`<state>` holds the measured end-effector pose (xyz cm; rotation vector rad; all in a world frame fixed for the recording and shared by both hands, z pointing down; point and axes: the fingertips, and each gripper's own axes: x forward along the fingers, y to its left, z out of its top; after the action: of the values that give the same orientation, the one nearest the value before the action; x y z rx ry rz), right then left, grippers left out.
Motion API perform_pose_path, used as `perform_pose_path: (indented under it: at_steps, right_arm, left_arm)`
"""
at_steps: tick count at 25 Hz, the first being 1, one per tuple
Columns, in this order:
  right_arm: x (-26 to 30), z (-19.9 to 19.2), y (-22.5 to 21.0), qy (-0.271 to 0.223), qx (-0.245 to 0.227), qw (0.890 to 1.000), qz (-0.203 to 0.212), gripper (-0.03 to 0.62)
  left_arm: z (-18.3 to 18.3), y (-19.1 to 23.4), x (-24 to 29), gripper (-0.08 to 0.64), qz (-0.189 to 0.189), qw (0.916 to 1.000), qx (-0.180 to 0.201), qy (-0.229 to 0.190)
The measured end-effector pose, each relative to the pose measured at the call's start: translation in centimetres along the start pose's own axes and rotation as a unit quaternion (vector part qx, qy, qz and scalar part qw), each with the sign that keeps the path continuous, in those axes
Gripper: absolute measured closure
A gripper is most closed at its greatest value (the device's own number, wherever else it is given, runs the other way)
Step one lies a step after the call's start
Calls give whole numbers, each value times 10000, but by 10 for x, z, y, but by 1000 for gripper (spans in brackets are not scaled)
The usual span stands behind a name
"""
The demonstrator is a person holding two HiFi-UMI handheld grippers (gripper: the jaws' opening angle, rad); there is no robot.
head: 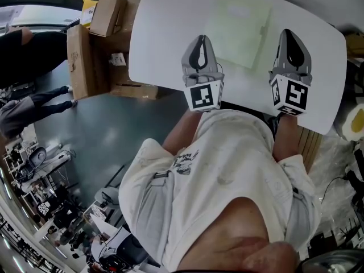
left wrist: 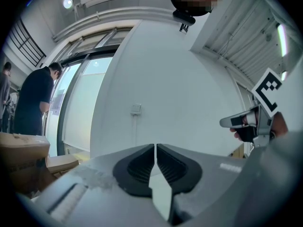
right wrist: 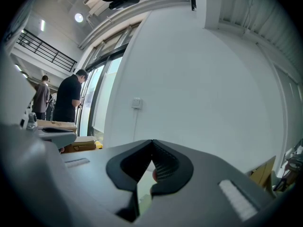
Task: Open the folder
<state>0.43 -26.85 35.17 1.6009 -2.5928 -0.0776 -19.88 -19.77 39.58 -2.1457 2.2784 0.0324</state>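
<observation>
A pale green translucent folder lies flat and closed on the white table, towards its far side. My left gripper hovers over the table just left of the folder's near edge. Its jaws are shut with nothing between them, and their tips meet in the left gripper view. My right gripper is held to the folder's right, also shut and empty, as the right gripper view shows. Both point level at a white wall, so neither gripper view shows the folder.
Cardboard boxes stand stacked against the table's left side. A yellow-cored roll sits off the table's right edge. A person in dark clothes stands by the windows at far left. My own torso fills the near space.
</observation>
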Motion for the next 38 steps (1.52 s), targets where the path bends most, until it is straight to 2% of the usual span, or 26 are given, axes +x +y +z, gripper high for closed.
perform_pose_path:
  at_steps: [11,18,21,31,38]
  right_arm:
    - [-6,2,-6,-22,6,10000,-84,591]
    - [-8,0,-12,3,-12,9998,-197,591]
    - [-11,1,-17,11,-31,9997,-249,591]
    - [-26,-1,-40,69,-150,9983,-566,591]
    - [-39,-2,-59,22,-92,9962,-871,591]
  left_arm:
    - [8,-11,5,551,-154,9999,56,-5]
    - [7,-20,13,555,-294,9992,256,77]
    - [8,-27,17,555,-371,9990,171,183]
    - [11,-53,35,555,-796,9965,165,214]
    - [22,-80,48,555,-1241,9913,417,136]
